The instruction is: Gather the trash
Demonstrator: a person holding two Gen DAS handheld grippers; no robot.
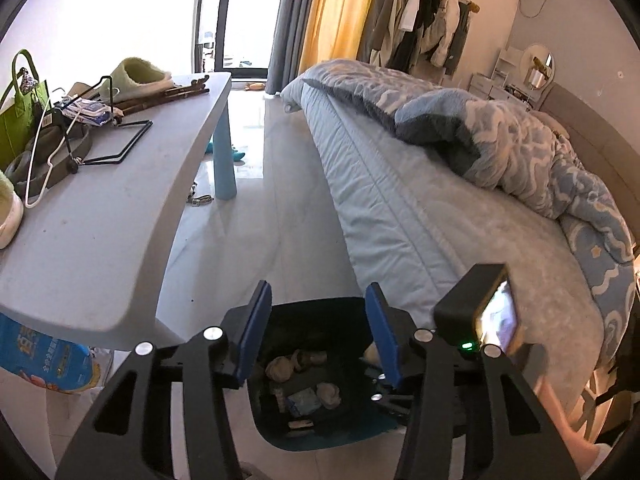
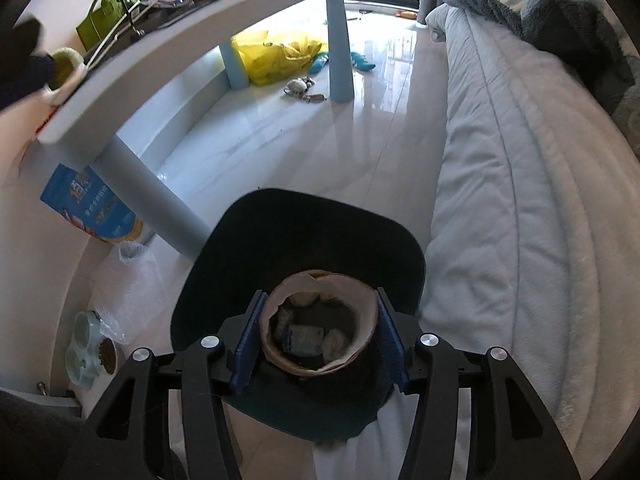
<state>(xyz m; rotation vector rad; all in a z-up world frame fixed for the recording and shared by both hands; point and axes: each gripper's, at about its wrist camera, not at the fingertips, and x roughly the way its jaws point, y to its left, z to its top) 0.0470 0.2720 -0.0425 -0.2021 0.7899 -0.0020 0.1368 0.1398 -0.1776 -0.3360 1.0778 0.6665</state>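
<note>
Blue pads on the black left gripper [image 1: 318, 332], and straight below them a dark teal-black bin [image 1: 320, 436] with beige and pale-blue scraps inside — off to the tool's left a pale grey table [image 1: 104, 216] on light-blue legs, carrying a lime-green bag [image 1: 18, 120]. To its right, the bed [image 1: 420, 208] in quilted pale blue under a blanket [image 1: 532, 148] of blue with white wavy swirls — yellow curtain [image 1: 336, 12] far ahead. Between the right gripper [image 2: 320, 340]'s blue pads, a tan-brown paper cup [image 2: 318, 320]; ahead-left, a yellow bag [image 2: 276, 56] on glossy white floor.
</note>
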